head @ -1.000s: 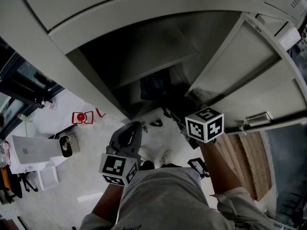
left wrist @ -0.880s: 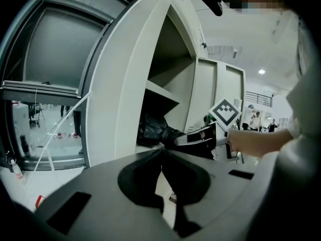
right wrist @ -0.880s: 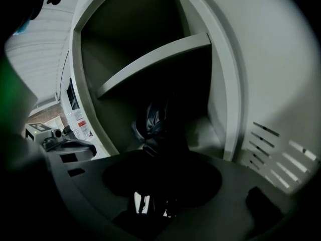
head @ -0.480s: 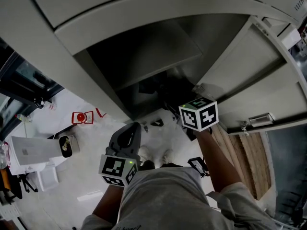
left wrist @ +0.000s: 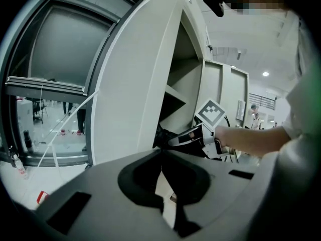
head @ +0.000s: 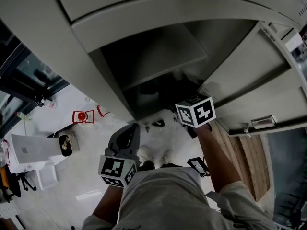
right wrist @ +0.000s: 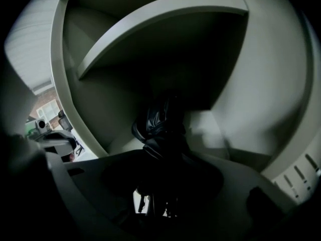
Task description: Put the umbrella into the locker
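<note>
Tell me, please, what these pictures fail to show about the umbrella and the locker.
The umbrella tip: right gripper view, lost in shadow under the locker shelf; whether it rests on anything is unclear.
The right gripper pads: same view, too dark to see where they grip the umbrella.
Head view: the marker cube hides that gripper's jaws and their hold on the umbrella.

Dim, shadowed locker (head: pixel 158 54) interior — bright room beyond, strong fisheye curvature at edges
</note>
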{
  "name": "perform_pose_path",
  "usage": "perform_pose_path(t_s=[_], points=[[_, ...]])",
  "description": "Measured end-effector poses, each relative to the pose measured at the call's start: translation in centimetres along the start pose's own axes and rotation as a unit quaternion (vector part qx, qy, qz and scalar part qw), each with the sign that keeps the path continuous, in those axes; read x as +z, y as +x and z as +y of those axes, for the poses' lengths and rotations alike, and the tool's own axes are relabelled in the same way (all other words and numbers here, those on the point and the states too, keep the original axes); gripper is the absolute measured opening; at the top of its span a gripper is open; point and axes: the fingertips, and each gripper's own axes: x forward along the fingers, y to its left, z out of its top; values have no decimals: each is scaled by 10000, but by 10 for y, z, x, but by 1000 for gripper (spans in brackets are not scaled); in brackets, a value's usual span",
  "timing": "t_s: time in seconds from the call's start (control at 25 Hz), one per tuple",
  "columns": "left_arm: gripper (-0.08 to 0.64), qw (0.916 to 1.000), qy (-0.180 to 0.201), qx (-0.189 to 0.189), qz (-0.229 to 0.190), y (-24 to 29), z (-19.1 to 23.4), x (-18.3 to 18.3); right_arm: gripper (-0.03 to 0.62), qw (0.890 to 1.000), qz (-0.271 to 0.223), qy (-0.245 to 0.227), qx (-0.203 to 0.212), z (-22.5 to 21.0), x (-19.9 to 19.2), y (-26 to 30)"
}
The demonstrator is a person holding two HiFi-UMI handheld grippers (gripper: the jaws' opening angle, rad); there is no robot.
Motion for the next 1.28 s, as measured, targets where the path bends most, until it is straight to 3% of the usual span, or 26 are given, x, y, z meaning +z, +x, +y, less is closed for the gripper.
perform_pose_path(t_s=[0.44,0.92,1.28], points=[[17,10000,-86,-14,9,-3,2,-4,224,9970,329,-677,-155,5,-3,3],[17,9998,-144,-94,80,-2,-5,-9,245,9990,-89,-444,46,11,-7,-18],[17,9998,-97,-128,144,-1,-11,-11,242,9960,-740,-502,66,21,-3,-57]])
